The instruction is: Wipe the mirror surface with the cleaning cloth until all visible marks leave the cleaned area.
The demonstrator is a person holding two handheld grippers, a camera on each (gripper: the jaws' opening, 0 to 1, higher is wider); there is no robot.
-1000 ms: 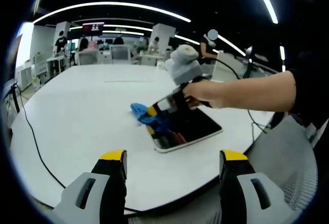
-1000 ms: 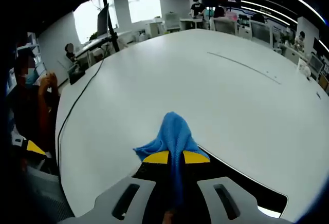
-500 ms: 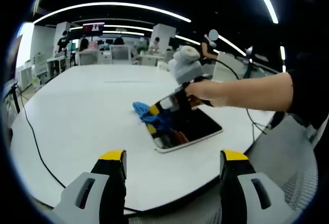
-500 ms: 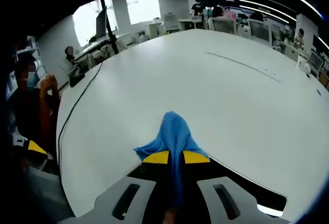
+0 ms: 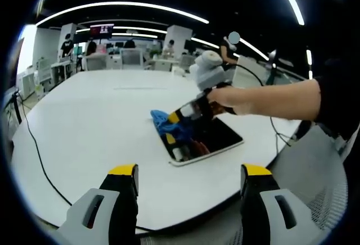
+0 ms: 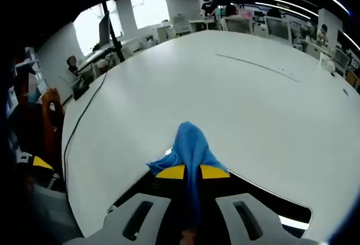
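Wiping is under way, as far as the pictures let me judge: the blue cleaning cloth (image 5: 162, 118) is pinched between the jaws of the right tool (image 5: 178, 123) and pressed down at the far left end of the mirror (image 5: 216, 135). In the right gripper view the cloth (image 6: 190, 144) bunches up just past the yellow jaw tips of that tool (image 6: 192, 172), which are closed tight on it, with the dark glass directly beneath and its pale edge running off to the right.

Whether marks remain is hard to say. The mirror's surface reads dark and glossy in the left gripper view, with pale patches near its near left corner that could be smears or only reflections of the ceiling lights. I judge that the stretch of glass toward the person's side is not yet shown to be clean, so more passes are probably needed.

The mirror is a rounded rectangle lying flat on the white desk (image 5: 84, 121), near the desk's front right edge. In the left gripper view its long axis runs from lower left to upper right, the cloth sitting at the left short end.

The left tool (image 5: 187, 172) hangs off the desk's near edge, well apart from the mirror, jaws spread wide and gripping nothing. A black cable (image 5: 39, 160) trails across the desk's left side.
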